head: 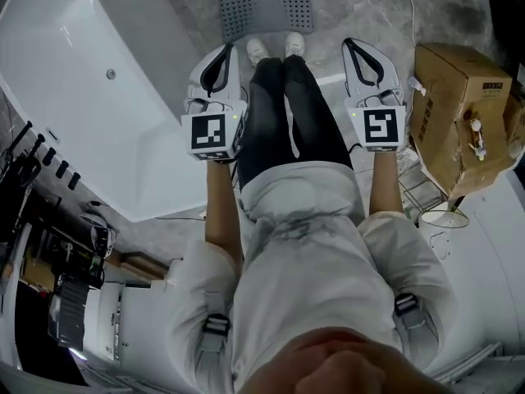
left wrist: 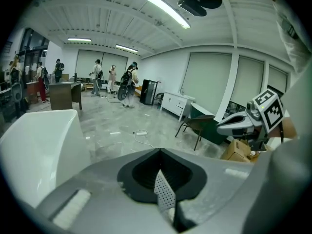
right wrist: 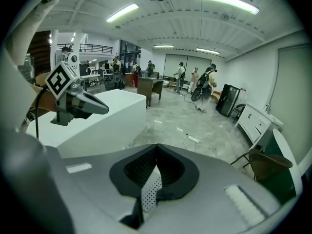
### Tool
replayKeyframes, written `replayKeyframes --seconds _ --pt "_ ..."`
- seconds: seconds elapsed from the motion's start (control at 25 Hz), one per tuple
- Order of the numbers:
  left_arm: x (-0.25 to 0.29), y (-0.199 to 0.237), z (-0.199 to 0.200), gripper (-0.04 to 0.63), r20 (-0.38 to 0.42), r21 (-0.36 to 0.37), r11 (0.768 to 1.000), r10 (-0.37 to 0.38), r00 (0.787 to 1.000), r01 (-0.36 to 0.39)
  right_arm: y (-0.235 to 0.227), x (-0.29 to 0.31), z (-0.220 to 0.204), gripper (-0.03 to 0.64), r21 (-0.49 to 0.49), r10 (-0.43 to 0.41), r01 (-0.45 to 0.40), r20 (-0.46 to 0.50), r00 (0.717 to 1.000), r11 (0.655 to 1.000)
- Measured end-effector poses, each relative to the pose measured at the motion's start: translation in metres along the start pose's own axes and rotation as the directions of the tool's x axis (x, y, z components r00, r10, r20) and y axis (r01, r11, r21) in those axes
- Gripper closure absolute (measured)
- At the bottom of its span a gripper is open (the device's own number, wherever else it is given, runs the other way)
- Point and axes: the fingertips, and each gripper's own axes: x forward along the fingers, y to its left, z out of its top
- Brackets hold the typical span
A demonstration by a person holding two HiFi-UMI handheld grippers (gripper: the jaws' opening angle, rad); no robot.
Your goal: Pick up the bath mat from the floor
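Down by our white shoes (head: 275,48), in the head view, the grey rubber bath mat full of little holes (head: 267,2) lies flat on the grey stone floor (head: 361,6). Our toes are right at its near edge. We hold the left gripper (head: 221,56) beside our left leg and the right gripper (head: 361,52) beside our right leg. Both point forward, up above the mat and not touching it. A big white bathtub (head: 107,97) is on our left. A brown cardboard box (head: 459,105) is on our right.

From the left gripper view, we see the left claw (left wrist: 161,169) clenched tight, and it grasps nothing. A thin white strip with dots (left wrist: 165,193) shows where the jaws meet; we cannot tell what it is. The tub is at the left and the other gripper is at the right. Far off, people (left wrist: 112,79) stand in the room.

From the right gripper view, we see the right claw (right wrist: 156,167) clenched too, and it holds nothing. The same kind of dotted strip (right wrist: 150,193) shows at the seam.
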Motion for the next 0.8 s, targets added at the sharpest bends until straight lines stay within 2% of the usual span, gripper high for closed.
replayKeyframes --seconds 0.16,0.4,0.64,0.8 --pt "0.025 0.012 -0.031 0.593 -0.046 -0.009 1.0 0.017 0.999 -0.017 -0.001 0.029 -0.029 0.615 0.002 0.02 -0.02 -0.034 0.999 1.0" --pt "0.06 0.006 -0.075 0.592 -0.085 -0.028 1.0 0.007 0.996 -0.009 -0.005 0.062 -0.078 0.615 0.016 0.055 -0.054 -0.076 0.996 0.998" --pt "0.09 0.02 -0.119 0.592 -0.143 -0.067 0.998 0.012 0.99 -0.022 0.001 0.101 -0.115 0.615 0.027 0.081 -0.078 -0.108 0.991 0.997" --pt "0.107 0.027 -0.147 0.592 -0.206 -0.055 0.998 0.015 0.978 -0.027 0.004 0.122 -0.141 0.615 0.035 0.092 -0.089 -0.13 0.987 0.995"
